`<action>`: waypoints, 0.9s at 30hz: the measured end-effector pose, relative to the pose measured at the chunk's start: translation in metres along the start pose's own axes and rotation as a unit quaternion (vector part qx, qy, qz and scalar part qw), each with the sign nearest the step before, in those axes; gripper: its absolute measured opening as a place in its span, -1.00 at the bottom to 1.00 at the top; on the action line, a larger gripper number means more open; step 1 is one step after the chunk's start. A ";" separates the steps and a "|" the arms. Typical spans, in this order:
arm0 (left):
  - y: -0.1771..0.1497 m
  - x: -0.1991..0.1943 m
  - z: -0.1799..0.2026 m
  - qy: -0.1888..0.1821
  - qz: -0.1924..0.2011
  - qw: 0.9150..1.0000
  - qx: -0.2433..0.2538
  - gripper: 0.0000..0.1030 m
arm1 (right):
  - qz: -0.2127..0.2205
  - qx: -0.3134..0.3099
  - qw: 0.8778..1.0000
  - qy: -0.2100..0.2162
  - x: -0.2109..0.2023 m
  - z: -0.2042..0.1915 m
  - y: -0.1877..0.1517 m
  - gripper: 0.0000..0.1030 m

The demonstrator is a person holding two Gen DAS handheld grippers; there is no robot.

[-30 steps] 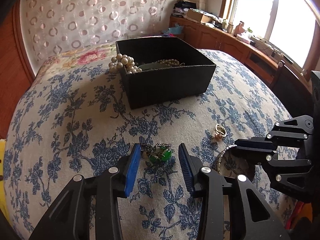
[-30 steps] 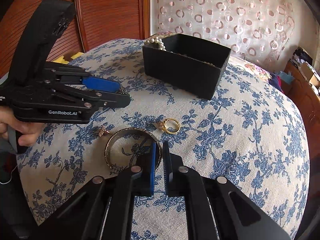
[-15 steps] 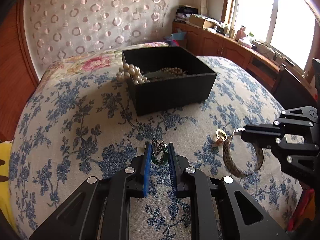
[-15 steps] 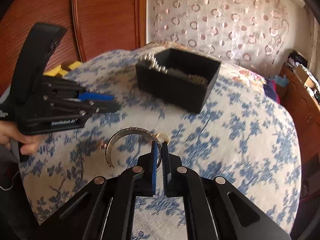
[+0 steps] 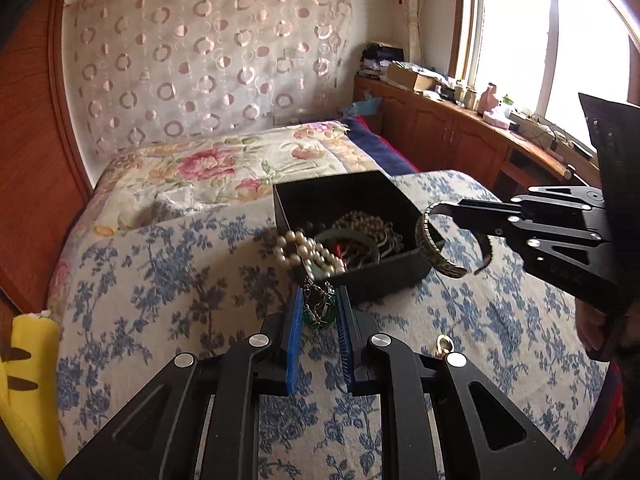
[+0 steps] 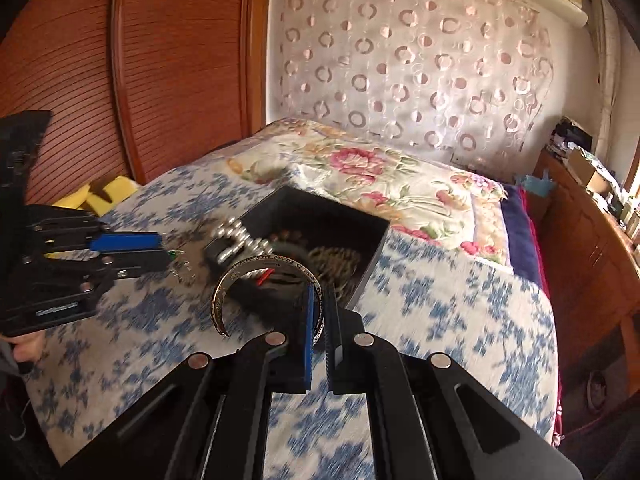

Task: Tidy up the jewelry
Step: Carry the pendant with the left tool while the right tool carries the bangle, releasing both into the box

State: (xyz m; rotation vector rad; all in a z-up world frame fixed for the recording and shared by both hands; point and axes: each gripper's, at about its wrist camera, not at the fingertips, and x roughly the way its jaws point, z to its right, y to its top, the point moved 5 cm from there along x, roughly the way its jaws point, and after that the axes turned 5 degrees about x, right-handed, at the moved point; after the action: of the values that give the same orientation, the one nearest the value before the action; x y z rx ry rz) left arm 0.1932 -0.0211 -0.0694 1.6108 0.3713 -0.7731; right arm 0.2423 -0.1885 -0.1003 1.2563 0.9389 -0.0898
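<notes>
Jewelry is gathered in an open black square box (image 5: 384, 280) set on a bed (image 5: 160, 280) covered by a cream cloth with blue flowers. A string of white pearls (image 5: 308, 254) is draped over the box's near corner, and beaded strands are heaped inside.

A green pendant on a silver chain (image 5: 318, 312) is gripped by the left gripper (image 5: 318, 322), whose blue-padded jaws are nearly closed on it, just in front of the box and raised off the cloth.

An engraved metal open cuff bangle (image 6: 264, 292) is pinched at one side by the right gripper (image 6: 319, 320), its jaws almost fully closed on the thin band, and is held in the air beside the box's right corner.

A small gold ring (image 5: 445, 345) is left lying on the cloth near the left gripper.
</notes>
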 end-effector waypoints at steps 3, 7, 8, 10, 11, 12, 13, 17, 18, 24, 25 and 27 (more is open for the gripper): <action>0.013 0.002 -0.003 0.002 0.005 1.000 0.001 -0.71 | -0.001 0.005 1.000 -0.002 0.011 0.006 0.011 -0.89; 0.029 0.009 -0.007 0.006 0.008 1.000 0.007 -0.71 | -0.007 0.015 1.000 -0.007 0.025 0.012 0.019 -0.89; 0.033 0.012 -0.008 0.006 0.007 1.000 0.008 -0.71 | -0.008 0.017 1.000 -0.006 0.027 0.012 0.020 -0.89; 0.038 0.015 -0.008 0.007 0.007 1.000 0.011 -0.71 | -0.011 0.019 1.000 -0.006 0.031 0.011 0.020 -0.89; 0.041 0.018 -0.007 0.006 0.006 1.000 0.013 -0.71 | -0.011 0.019 1.000 -0.006 0.032 0.012 0.021 -0.89; 0.043 0.020 -0.007 0.004 0.005 1.000 0.013 -0.71 | -0.012 0.020 1.000 -0.005 0.034 0.012 0.021 -0.89; 0.045 0.023 -0.006 0.002 0.003 1.000 0.014 -0.71 | -0.013 0.021 1.000 -0.004 0.034 0.012 0.021 -0.89; 0.050 0.032 -0.003 0.004 -0.003 1.000 0.014 -0.38 | -0.016 0.026 1.000 0.001 0.040 0.014 0.021 -0.80; 0.051 0.032 -0.004 0.005 -0.001 1.000 0.012 -0.24 | -0.014 0.028 1.000 0.002 0.041 0.014 0.021 -0.77; 0.051 0.023 -0.009 0.012 0.011 1.000 0.003 -0.23 | -0.004 0.036 0.999 0.005 0.036 0.020 0.019 -0.71; 0.050 0.021 -0.012 0.014 0.013 1.000 0.000 -0.22 | -0.004 0.037 0.999 0.006 0.035 0.021 0.018 -0.71; 0.050 0.015 -0.016 0.016 0.017 1.000 -0.005 -0.22 | -0.003 0.036 0.999 0.005 0.032 0.022 0.016 -0.71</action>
State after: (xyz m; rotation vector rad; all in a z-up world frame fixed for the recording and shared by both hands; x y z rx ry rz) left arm 0.2406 -0.0182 -0.0419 1.6178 0.3692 -0.7194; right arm 0.2833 -0.1874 -0.1080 1.3214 0.9555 -0.1224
